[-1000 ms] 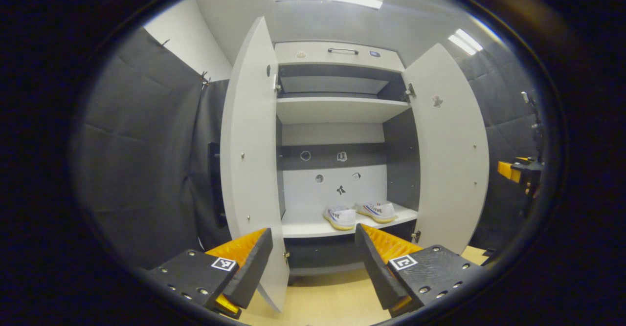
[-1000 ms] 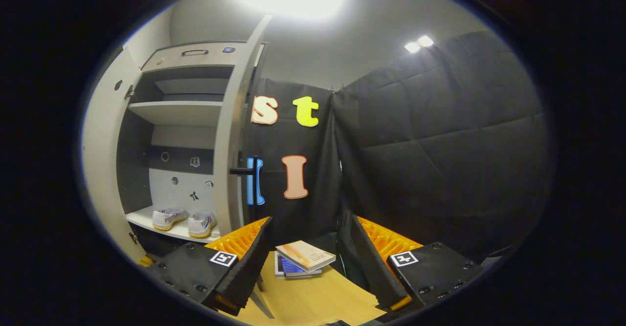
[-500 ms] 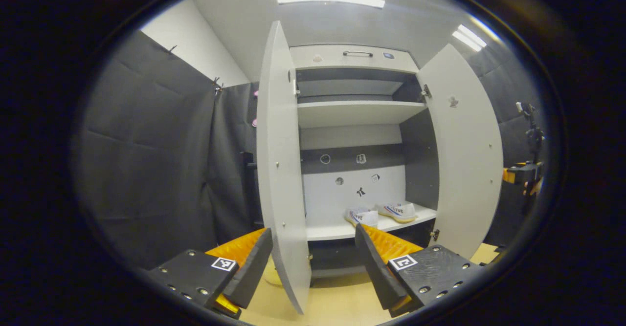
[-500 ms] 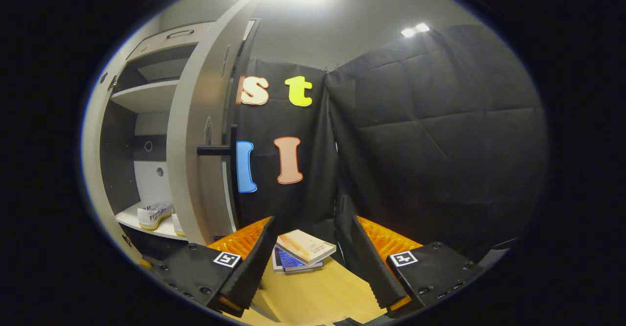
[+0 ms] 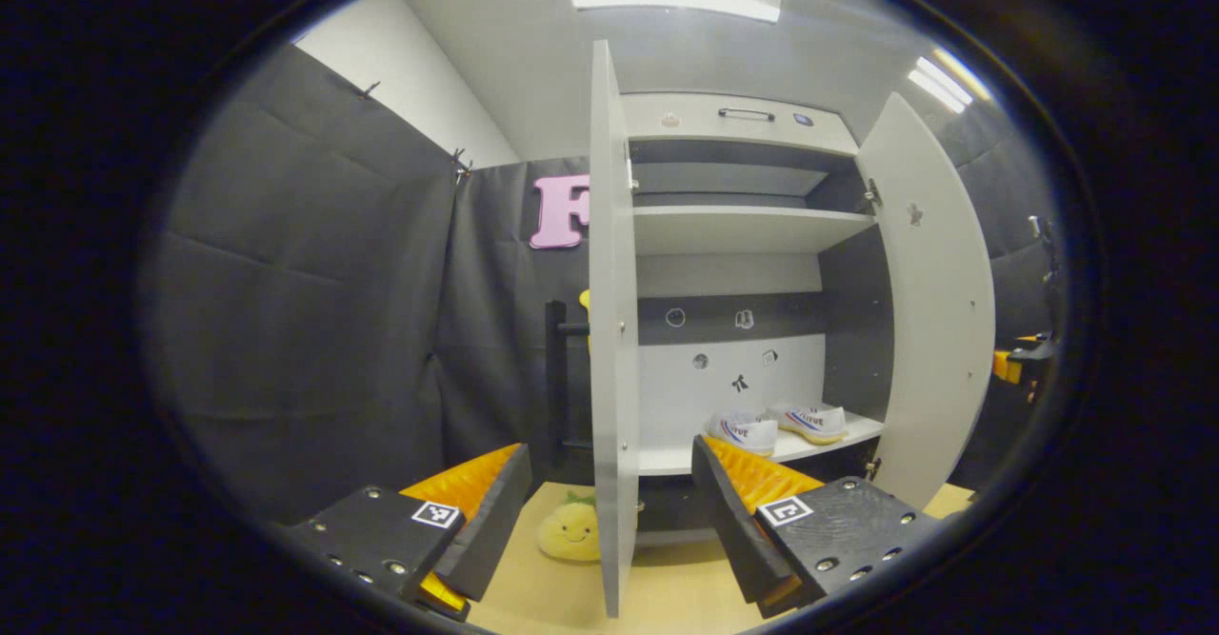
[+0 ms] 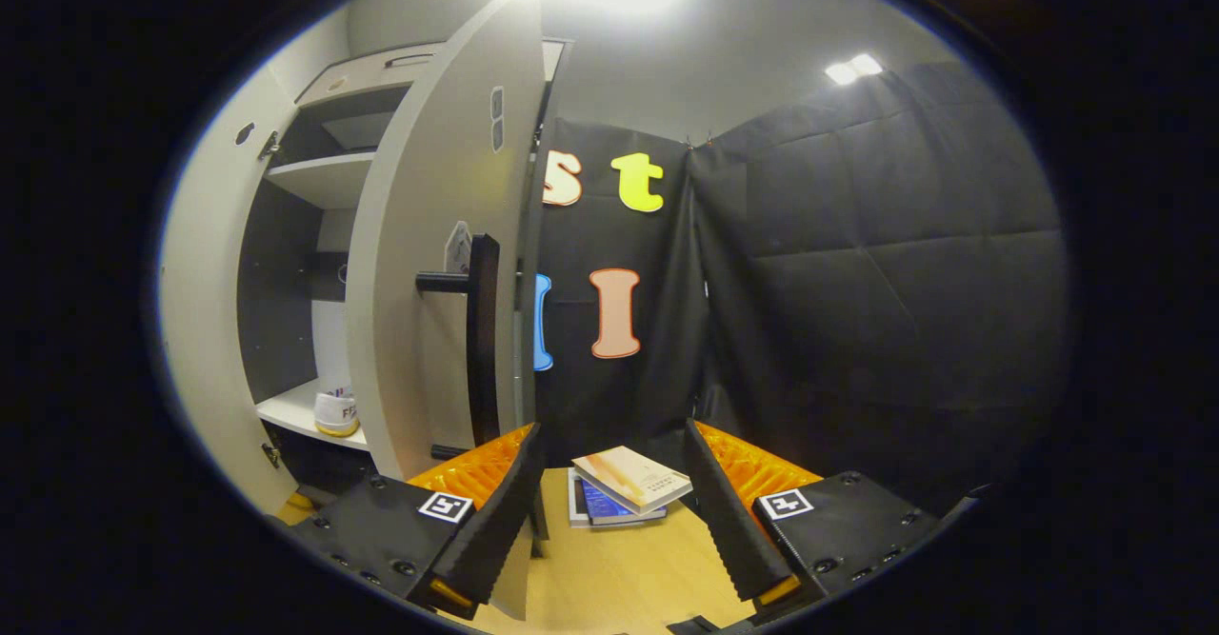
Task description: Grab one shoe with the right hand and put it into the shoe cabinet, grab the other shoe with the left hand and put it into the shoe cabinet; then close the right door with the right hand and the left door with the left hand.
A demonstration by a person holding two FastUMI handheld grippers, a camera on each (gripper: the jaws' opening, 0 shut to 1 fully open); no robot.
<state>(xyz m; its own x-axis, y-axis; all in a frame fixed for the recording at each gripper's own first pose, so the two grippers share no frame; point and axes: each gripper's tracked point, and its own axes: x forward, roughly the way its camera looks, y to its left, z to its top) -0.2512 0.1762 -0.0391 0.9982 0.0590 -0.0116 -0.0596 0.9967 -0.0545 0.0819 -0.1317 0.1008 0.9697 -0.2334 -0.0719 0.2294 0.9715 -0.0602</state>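
The right claw point(image 6: 609, 511) is released and holds nothing; over the last second it has swung round to the outer face of the right door point(image 6: 433, 264), so the door's dark handle point(image 6: 481, 330) now stands just ahead and left of its fingers. The left claw point(image 5: 609, 511) is likewise released — the left door point(image 5: 612, 330) now shows to it edge-on, with a yellow plush toy point(image 5: 569, 530) on the floor beyond. Both shoes point(image 5: 781, 426) sit on the cabinet's lower shelf point(image 5: 667, 459), so the placing looks done; closing the right door comes next.
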